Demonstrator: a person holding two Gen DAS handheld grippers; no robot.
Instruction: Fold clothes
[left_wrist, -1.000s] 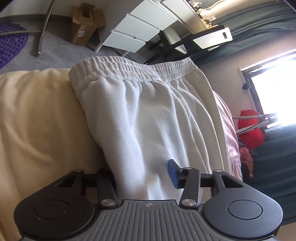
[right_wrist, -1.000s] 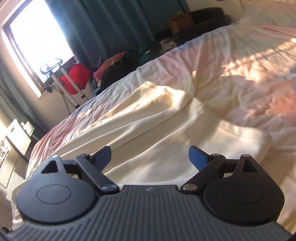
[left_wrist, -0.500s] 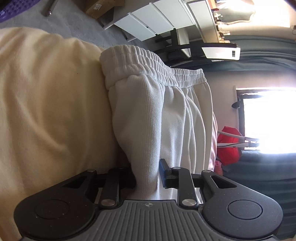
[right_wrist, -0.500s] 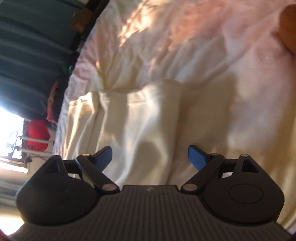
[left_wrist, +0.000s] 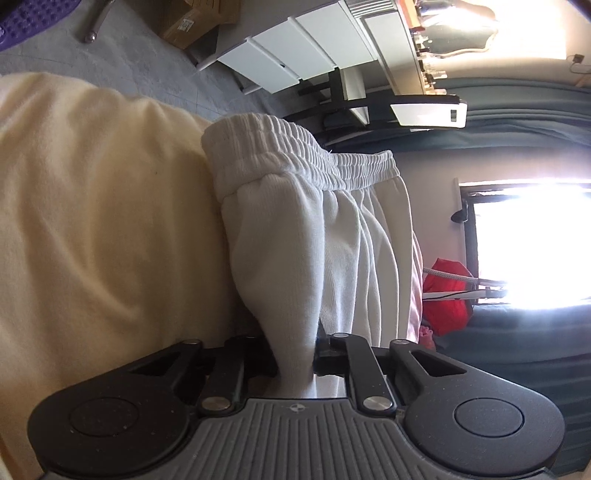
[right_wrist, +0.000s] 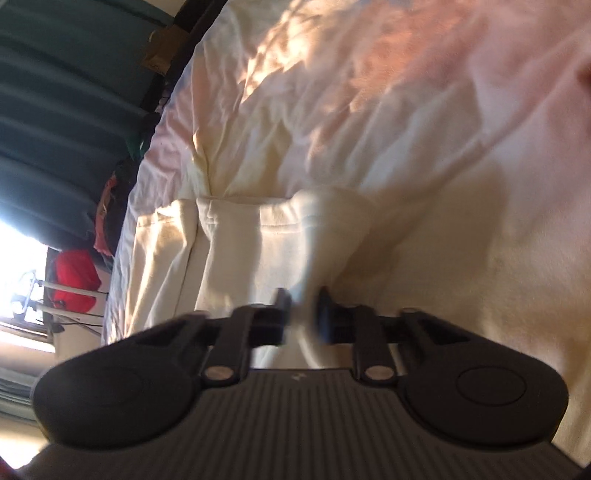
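Since a second ago our two grippers, left gripper (left_wrist: 295, 356) and right gripper (right_wrist: 303, 314), have clamped one pair of white sweatpants (left_wrist: 332, 236) between their fingers.

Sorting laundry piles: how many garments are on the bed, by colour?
White sweatpants: 1
Cream garment: 1
Total: 2
left gripper pinches the sweatpants; right gripper pinches the cream one.

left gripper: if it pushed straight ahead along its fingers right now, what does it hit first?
The white sweatpants themselves. The left gripper is already shut on a fold of them, and the fabric runs straight ahead up to the elastic waistband. Past that, only floor and a white dresser, clearly farther off.
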